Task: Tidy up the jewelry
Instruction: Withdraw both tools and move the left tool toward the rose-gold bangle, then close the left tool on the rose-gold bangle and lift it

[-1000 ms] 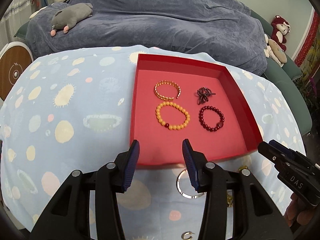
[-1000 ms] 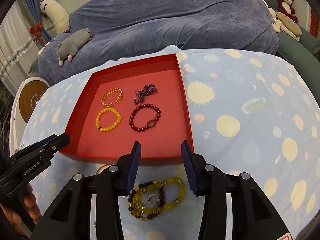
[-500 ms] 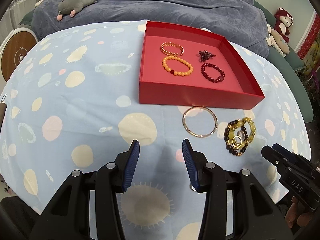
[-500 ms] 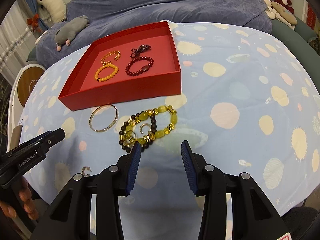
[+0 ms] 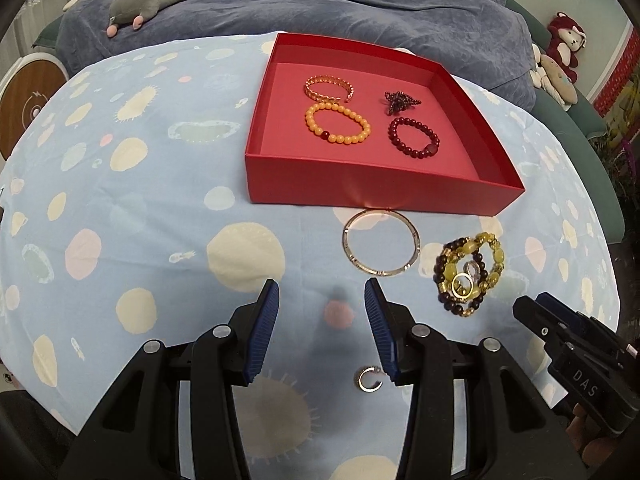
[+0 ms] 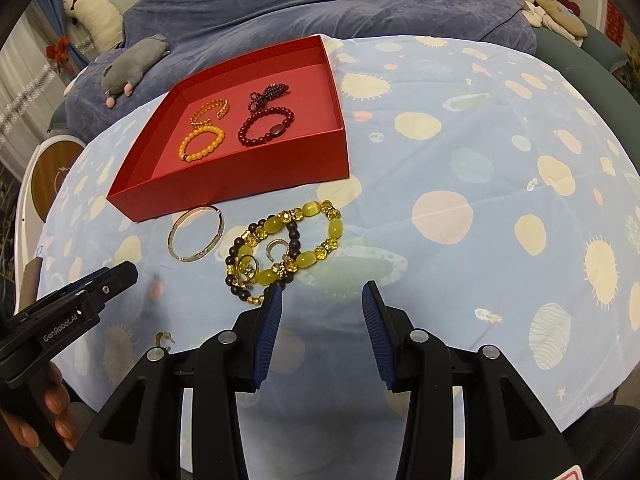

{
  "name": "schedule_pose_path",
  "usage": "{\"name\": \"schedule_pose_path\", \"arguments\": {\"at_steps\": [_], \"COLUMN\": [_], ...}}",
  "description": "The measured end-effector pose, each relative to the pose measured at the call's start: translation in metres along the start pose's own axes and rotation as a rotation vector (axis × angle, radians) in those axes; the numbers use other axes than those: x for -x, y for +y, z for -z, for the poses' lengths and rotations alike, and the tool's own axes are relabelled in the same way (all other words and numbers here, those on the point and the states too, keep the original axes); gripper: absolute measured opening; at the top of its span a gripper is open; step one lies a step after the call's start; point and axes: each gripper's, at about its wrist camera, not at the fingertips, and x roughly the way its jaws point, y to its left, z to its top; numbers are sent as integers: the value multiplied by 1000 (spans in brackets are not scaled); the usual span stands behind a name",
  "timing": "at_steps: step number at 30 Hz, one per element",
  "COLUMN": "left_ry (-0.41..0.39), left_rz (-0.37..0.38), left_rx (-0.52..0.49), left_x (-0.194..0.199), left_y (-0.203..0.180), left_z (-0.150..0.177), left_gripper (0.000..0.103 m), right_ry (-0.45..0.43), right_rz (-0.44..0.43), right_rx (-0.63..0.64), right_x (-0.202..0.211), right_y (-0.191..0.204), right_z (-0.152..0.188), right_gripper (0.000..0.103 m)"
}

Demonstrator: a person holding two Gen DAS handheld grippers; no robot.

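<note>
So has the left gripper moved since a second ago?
Yes. The left gripper has pulled back from the red box, whose front wall now lies well beyond its open jaws.

Both grippers now sit back from the red tray (image 5: pixel 376 196); the left gripper (image 5: pixel 322 300) and right gripper (image 6: pixel 320 300) hover over bare cloth, with the silver bangle (image 5: pixel 382 244) and yellow bead bracelet (image 6: pixel 304 240) ahead.

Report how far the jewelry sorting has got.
Done: four pieces lie in the red box: gold cuff, orange bead bracelet, dark red bead bracelet, dark chain. In hand: nothing; left claw and right claw are open. Left on the cloth: metal bangle, tangled yellow bracelets, small hoop earring.
</note>
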Motion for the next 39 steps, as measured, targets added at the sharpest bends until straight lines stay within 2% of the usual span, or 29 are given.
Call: {"name": "schedule_pose_path", "arguments": {"at_steps": [4,6,12,17,22,25,30,32,37,38,39], "left_ry": [4,2,26,45,42,31,28,34,39,37,33], "left_rz": [12,19,30,41,10,-10,-8,3,27,37,41], "left_rx": [8,6,-23,-28,-72,-103,-95,-75,-43,-31,-24], "left_x": [-11,-15,-35,-49,-56,-56,-51,-49,-43,-42,-41], "left_y": [-7,-12,-29,-39,-46,-47,-34,-27,-20,-20,-21], "left_z": [-13,-16,-23,-28,-28,-26,-24,-23,-20,-21,-22], "left_gripper": [45,54,62,65,65,51,18,13,14,18,30], "right_ry": [-1,1,7,11,13,16,28,28,21,18,15], "right_rz": [-1,0,3,5,4,2,-5,-6,-10,-10,-11], "right_rx": [-1,-6,-20,-35,-39,-40,-42,-42,-46,-44,-43], "right_x": [-5,-8,-16,-21,-24,-27,-31,-31,-31,-30,-29], "right_y": [-1,-3,-8,-13,-12,-12,-9,-8,-7,-6,-6], "right_z": [-6,-9,-16,-20,-23,-23,-21,-21,-23,-24,-24], "right_gripper": [41,41,41,41,41,41,41,41,40,40,40]}}
